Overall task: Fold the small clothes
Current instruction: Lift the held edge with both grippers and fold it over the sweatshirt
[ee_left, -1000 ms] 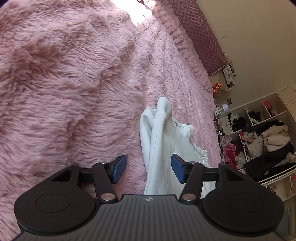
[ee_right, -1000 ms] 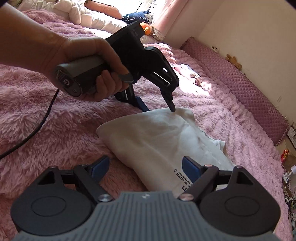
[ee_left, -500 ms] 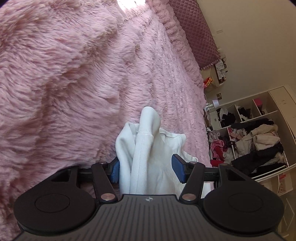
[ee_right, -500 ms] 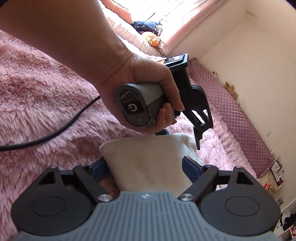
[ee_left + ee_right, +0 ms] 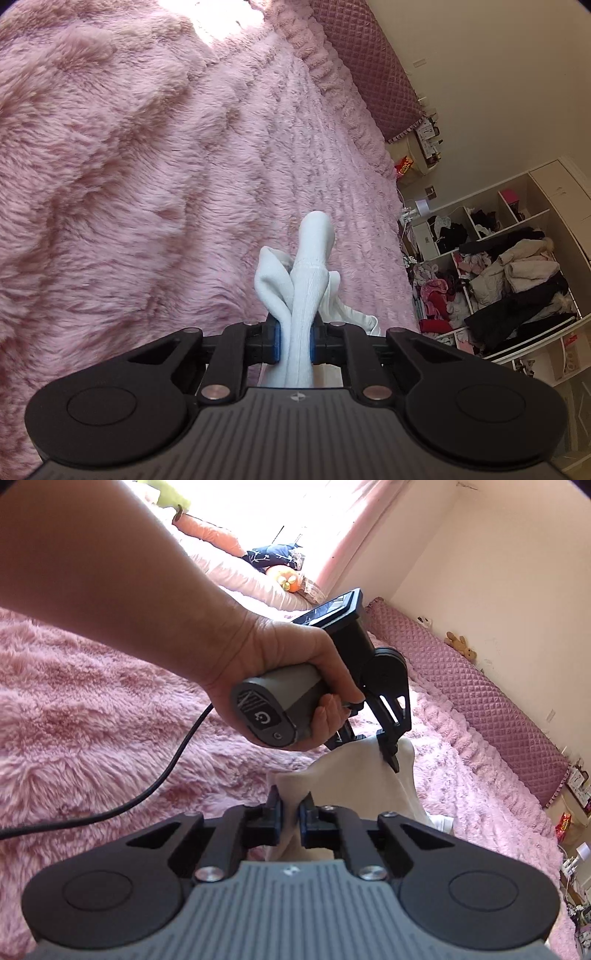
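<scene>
My left gripper [image 5: 294, 341] was clamped on a bunched ridge of the white garment [image 5: 306, 284], its blue pads pressed together on the cloth, which stood up in a ribbed fold in front of the fingers above the pink fluffy blanket [image 5: 147, 184]. In the right wrist view that same gripper showed ahead of me, held in my left hand [image 5: 295, 686], its tips biting the far corner of the cloth. My right gripper [image 5: 290, 821] was pinched on the near edge of the garment, only a thin lip of fabric between the pads, and the cloth hung slack between the two grips just over the blanket. I judged the thin right-hand hold the weak point: a tug to stretch the cloth could pull it free. The left grip had gathered several layers, so I thought the fold might come out crooked or bunched, and the long pile could drag the trailing hem.
</scene>
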Demonstrator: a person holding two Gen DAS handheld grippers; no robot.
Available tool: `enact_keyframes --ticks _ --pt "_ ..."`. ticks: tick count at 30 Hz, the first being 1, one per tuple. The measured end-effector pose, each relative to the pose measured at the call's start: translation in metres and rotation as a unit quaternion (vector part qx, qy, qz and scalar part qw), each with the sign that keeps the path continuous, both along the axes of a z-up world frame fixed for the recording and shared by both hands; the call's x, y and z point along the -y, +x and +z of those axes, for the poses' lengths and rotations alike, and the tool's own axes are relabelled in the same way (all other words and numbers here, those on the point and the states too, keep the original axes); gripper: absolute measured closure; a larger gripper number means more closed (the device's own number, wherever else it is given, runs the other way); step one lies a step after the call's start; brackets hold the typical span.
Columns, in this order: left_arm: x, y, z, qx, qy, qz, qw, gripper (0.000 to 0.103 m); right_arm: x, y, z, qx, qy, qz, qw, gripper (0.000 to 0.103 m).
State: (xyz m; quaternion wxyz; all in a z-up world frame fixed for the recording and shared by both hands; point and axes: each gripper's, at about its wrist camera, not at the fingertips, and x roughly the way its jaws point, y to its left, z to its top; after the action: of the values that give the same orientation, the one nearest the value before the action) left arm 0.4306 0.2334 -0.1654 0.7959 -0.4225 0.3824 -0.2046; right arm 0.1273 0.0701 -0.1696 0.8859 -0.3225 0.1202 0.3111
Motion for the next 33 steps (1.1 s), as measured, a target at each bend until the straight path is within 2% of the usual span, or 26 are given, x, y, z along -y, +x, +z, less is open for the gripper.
enact_keyframes --ticks 5,9,11,14,20,25,33 --pt "0.027 0.0 0.039 0.021 0.014 -0.005 0.9997 0.09 0.037 0.002 0.04 -0.006 0.068 -0.035 0.997 0.103" --pt "0.065 0.006 0.066 0.035 0.008 -0.01 0.9993 0.09 0.079 0.002 0.073 0.0 0.121 -0.083 0.989 0.103" --pt "0.084 0.01 0.072 0.037 -0.002 -0.023 0.999 0.09 0.109 0.002 0.085 0.001 0.142 -0.112 0.983 0.103" --pt "0.126 0.017 0.081 0.05 0.003 -0.044 0.9978 0.09 0.152 0.005 0.097 -0.01 0.17 -0.15 0.974 0.103" --pt "0.21 0.022 0.086 0.077 0.013 -0.076 0.9941 0.09 0.226 0.001 0.101 0.003 0.199 -0.21 0.957 0.103" --pt "0.28 0.031 0.071 0.065 0.029 -0.12 0.9903 0.09 0.288 -0.004 0.093 0.005 0.222 -0.261 0.939 0.103" --pt "0.356 0.026 0.035 0.04 0.082 -0.153 0.9841 0.09 0.365 0.0 0.046 -0.042 0.255 -0.333 0.907 0.103"
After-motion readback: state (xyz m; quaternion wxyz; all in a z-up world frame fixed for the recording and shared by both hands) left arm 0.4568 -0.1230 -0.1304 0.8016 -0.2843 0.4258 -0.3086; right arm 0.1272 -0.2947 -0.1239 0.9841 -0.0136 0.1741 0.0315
